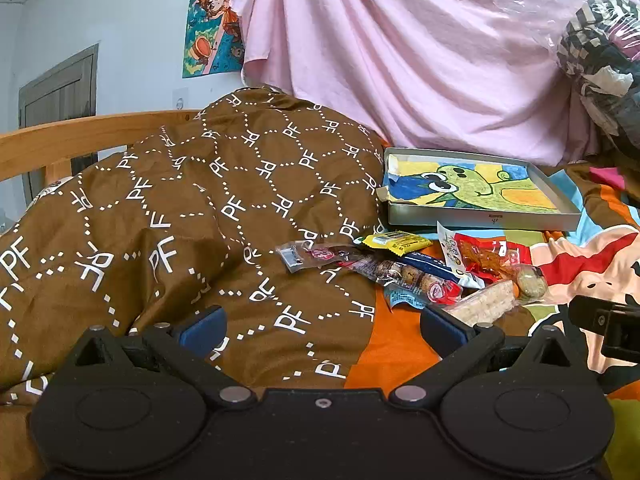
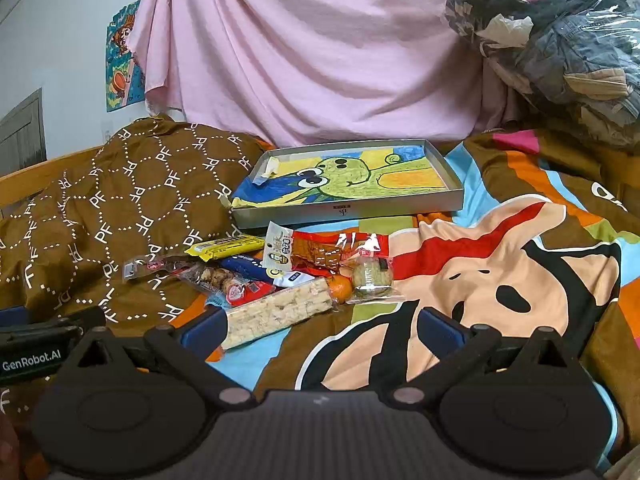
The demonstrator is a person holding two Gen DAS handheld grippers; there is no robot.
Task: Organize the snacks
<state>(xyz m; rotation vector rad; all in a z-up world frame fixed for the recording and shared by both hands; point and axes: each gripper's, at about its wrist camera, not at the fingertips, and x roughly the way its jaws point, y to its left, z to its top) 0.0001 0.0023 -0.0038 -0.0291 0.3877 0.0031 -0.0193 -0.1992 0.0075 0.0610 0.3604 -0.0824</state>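
A pile of snack packets lies on the bed in front of a shallow grey tray (image 2: 454, 196) lined with a green cartoon drawing; the tray also shows in the left wrist view (image 1: 480, 218). The pile holds a yellow bar (image 2: 226, 246), a red packet (image 2: 320, 256), a clear puffed-rice bar (image 2: 276, 312), a round biscuit pack (image 2: 372, 274) and a small orange (image 2: 340, 286). The rice bar (image 1: 482, 302) and yellow bar (image 1: 396, 240) show in the left wrist view. My left gripper (image 1: 322, 326) is open and empty, short of the pile. My right gripper (image 2: 320, 326) is open and empty, its left finger beside the rice bar's near end.
A brown quilt with white letters (image 1: 180, 220) is heaped on the left by a wooden bed rail (image 1: 80, 136). A pink sheet (image 2: 300, 60) hangs behind. A plastic bag of clothes (image 2: 560, 40) sits at the back right. The cartoon bedsheet (image 2: 500, 280) spreads to the right.
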